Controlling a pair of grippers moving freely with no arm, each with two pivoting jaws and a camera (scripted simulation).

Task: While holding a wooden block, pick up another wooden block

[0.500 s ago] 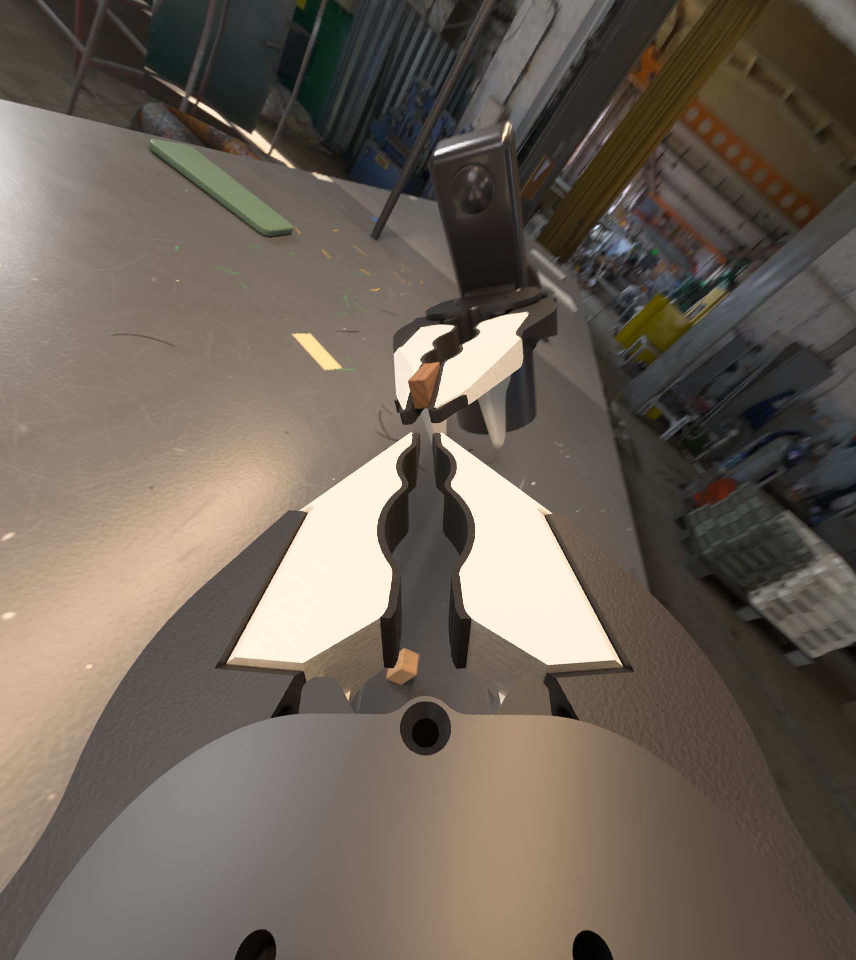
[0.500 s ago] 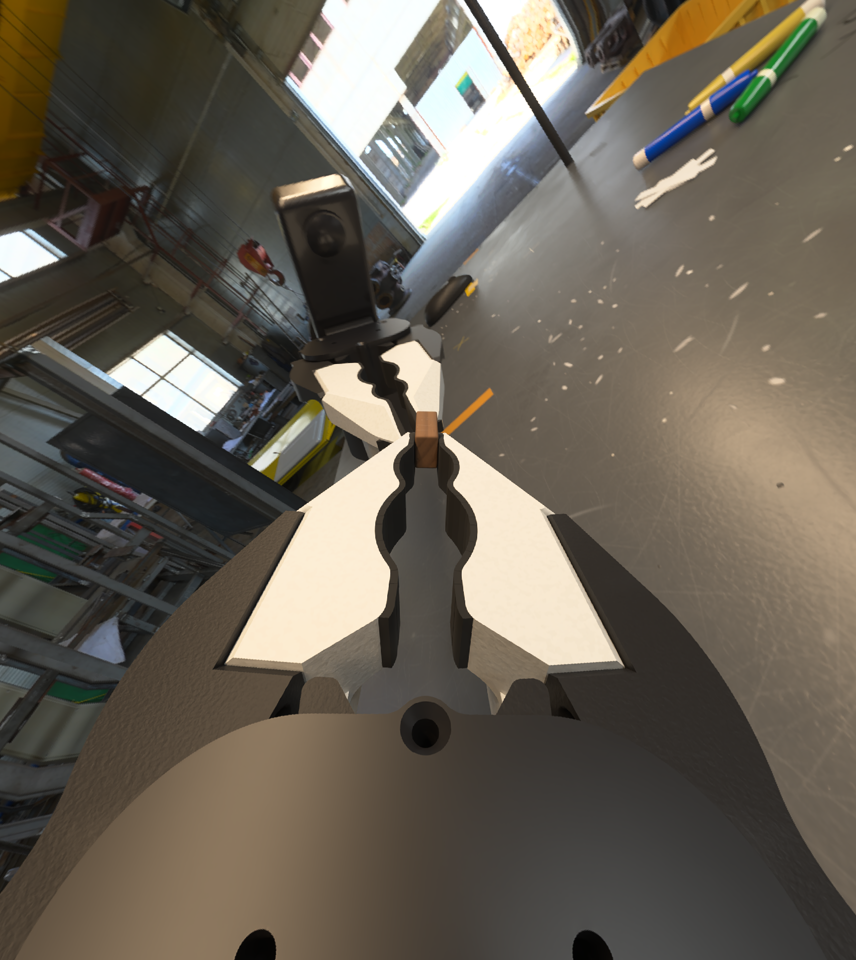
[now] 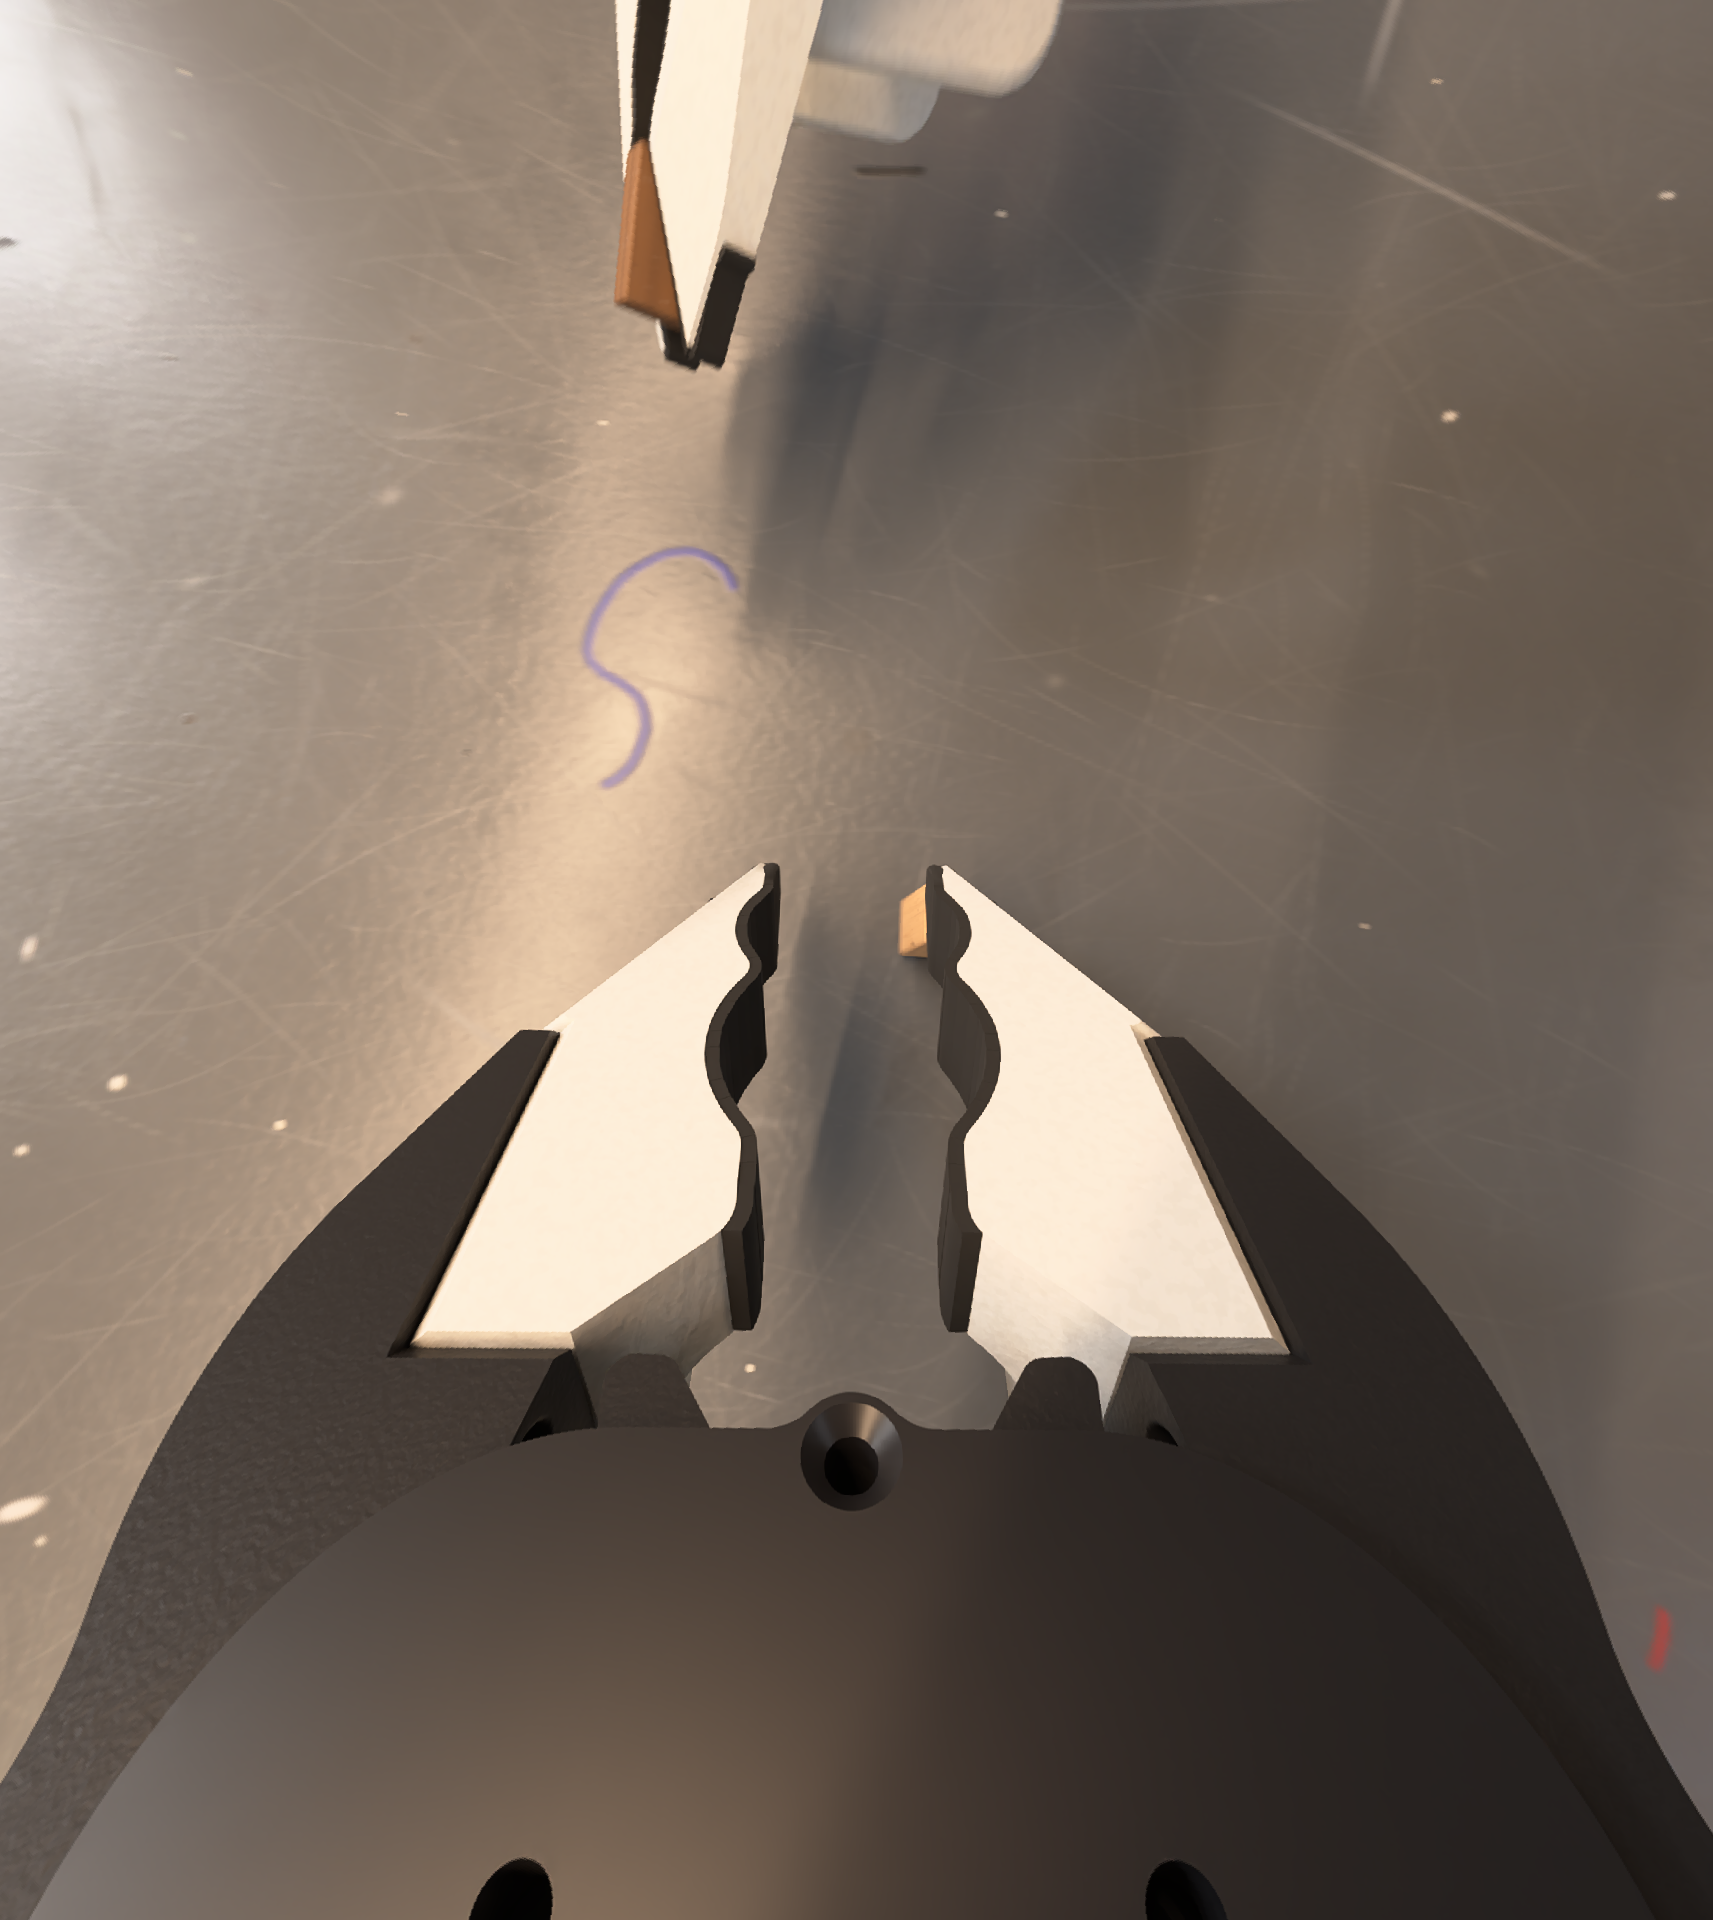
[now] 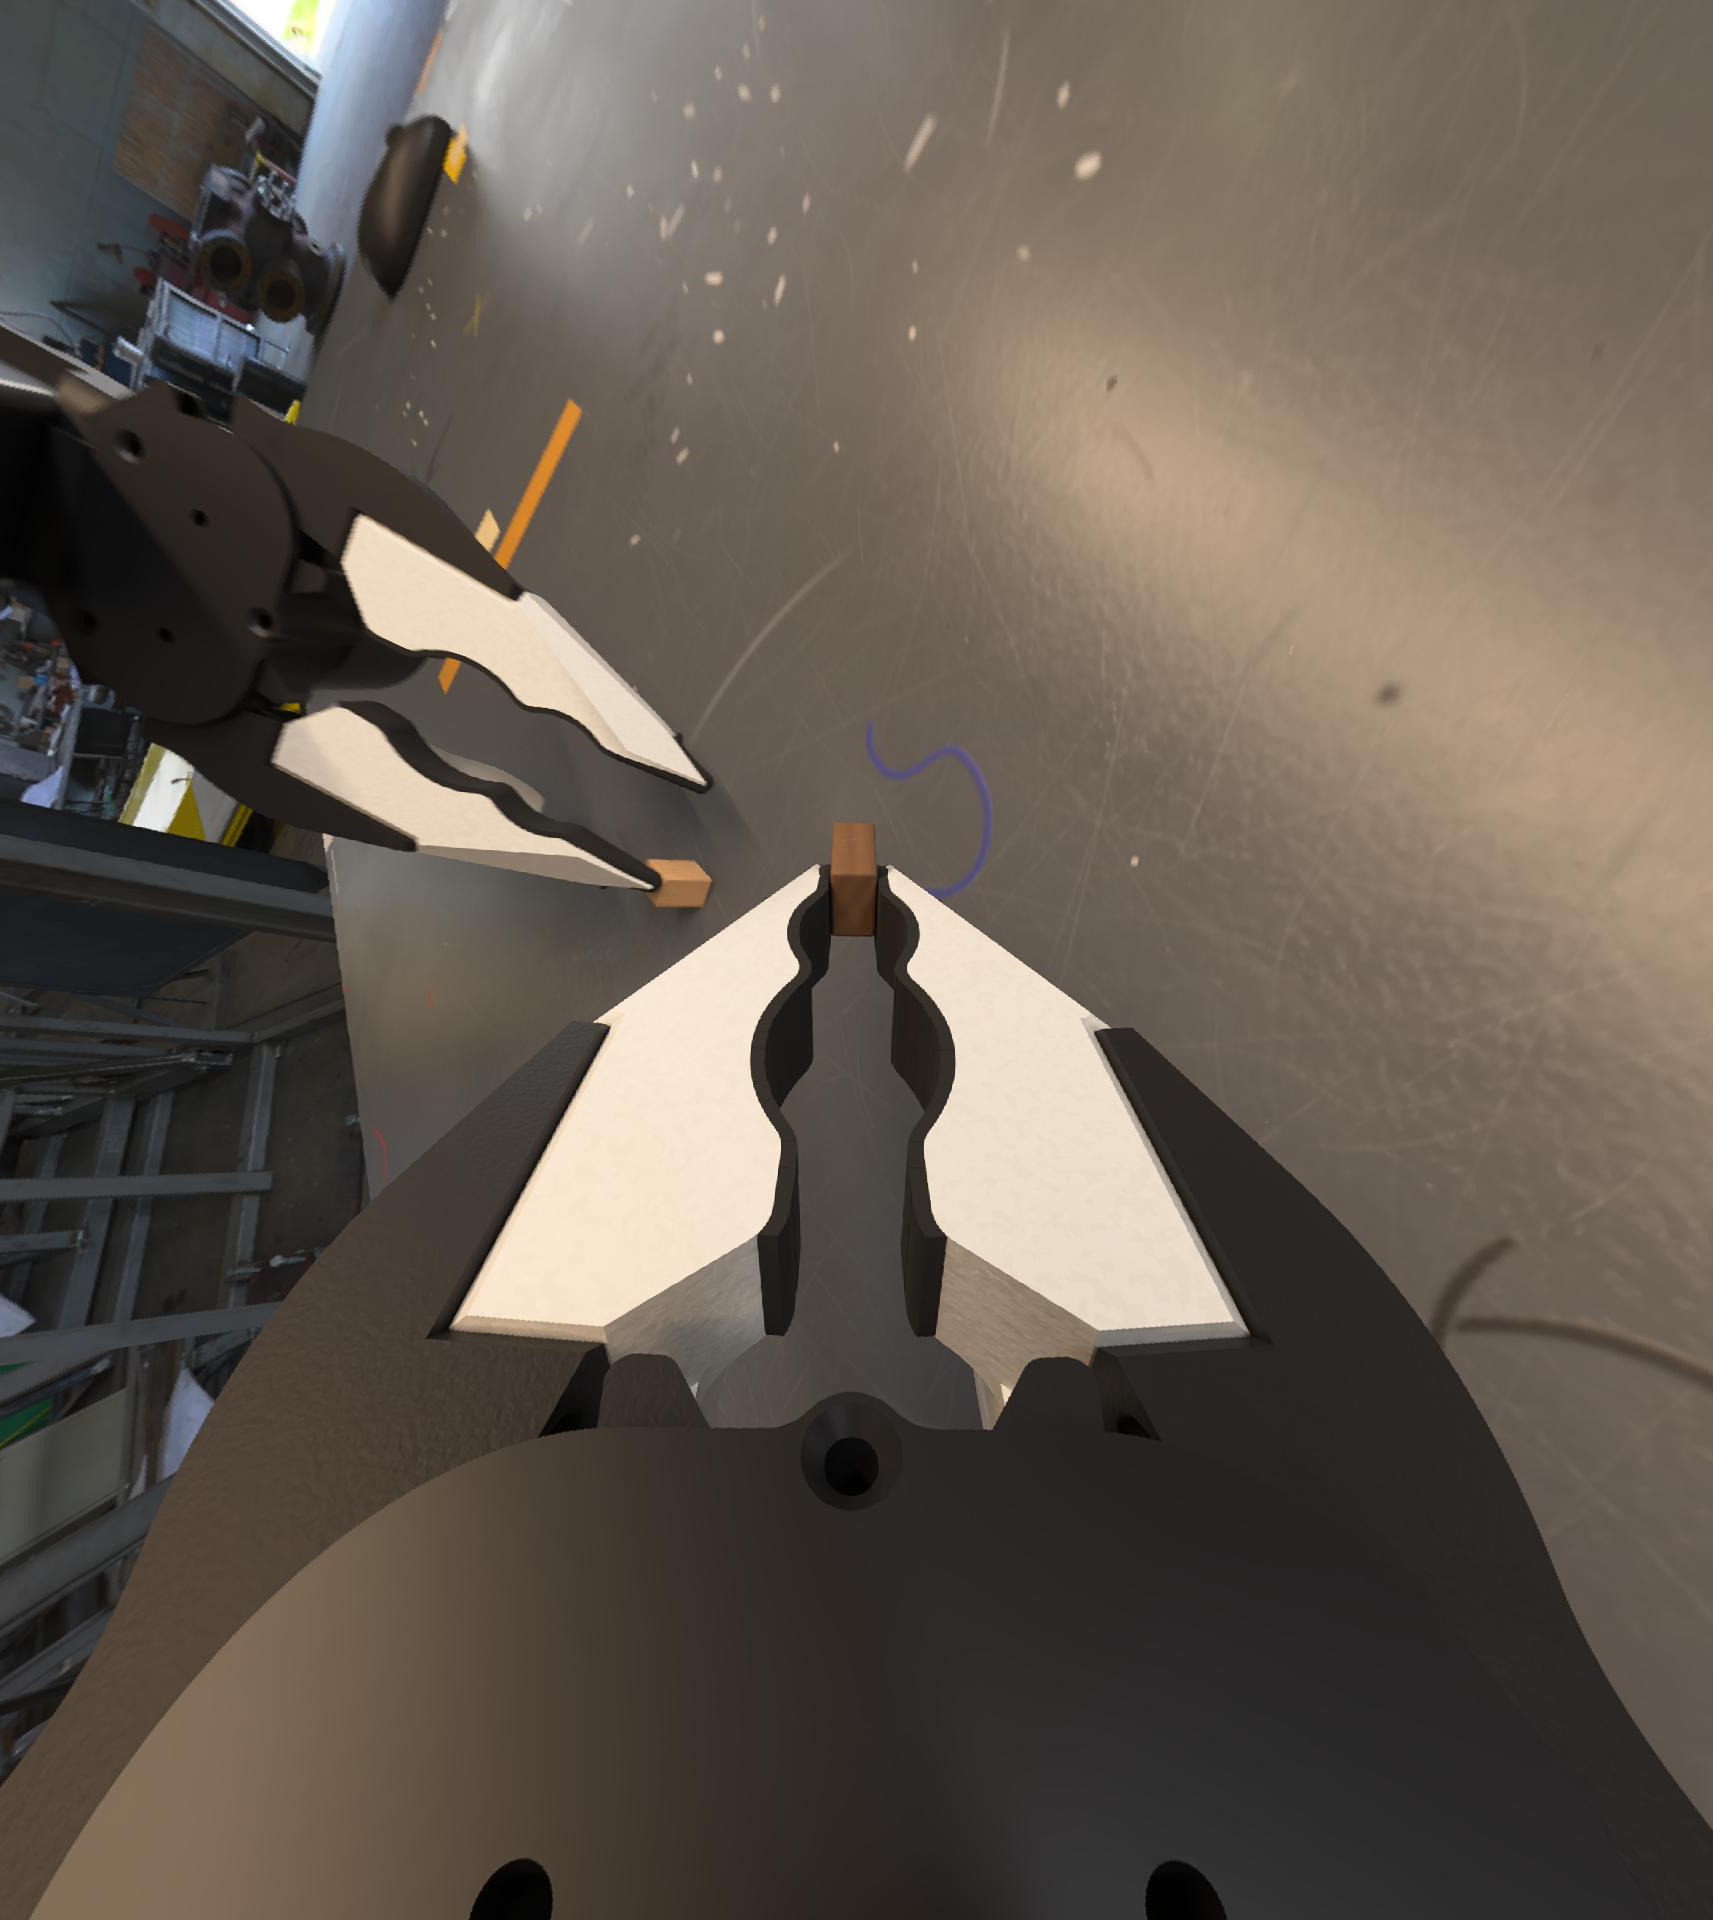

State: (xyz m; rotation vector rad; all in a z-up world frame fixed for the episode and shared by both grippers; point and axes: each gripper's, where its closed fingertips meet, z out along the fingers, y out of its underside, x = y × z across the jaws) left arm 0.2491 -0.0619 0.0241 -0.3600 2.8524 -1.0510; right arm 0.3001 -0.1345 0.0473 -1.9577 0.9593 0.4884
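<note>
My right gripper (image 4: 852,873) is shut on a darker brown wooden block (image 4: 852,883) at its fingertips, held above the grey metal table (image 4: 1351,623). It also shows at the top of the left wrist view (image 3: 696,343) with that block (image 3: 646,244). My left gripper (image 3: 852,883) is open and points down at the table. A small light wooden block (image 3: 912,925) lies on the table against the inner side of its right fingertip. In the right wrist view the left gripper (image 4: 675,831) has one fingertip touching this block (image 4: 683,883).
A blue squiggle (image 3: 623,665) is drawn on the table between the grippers. An orange strip (image 4: 519,530) and a black rounded object (image 4: 400,203) lie farther off. The table edge (image 4: 343,935) runs close by the left gripper, with shelving beyond.
My left gripper has tilted down toward the table and opened from shut, and the light block now sits by its fingertip. My right gripper has tilted down too, still holding its block.
</note>
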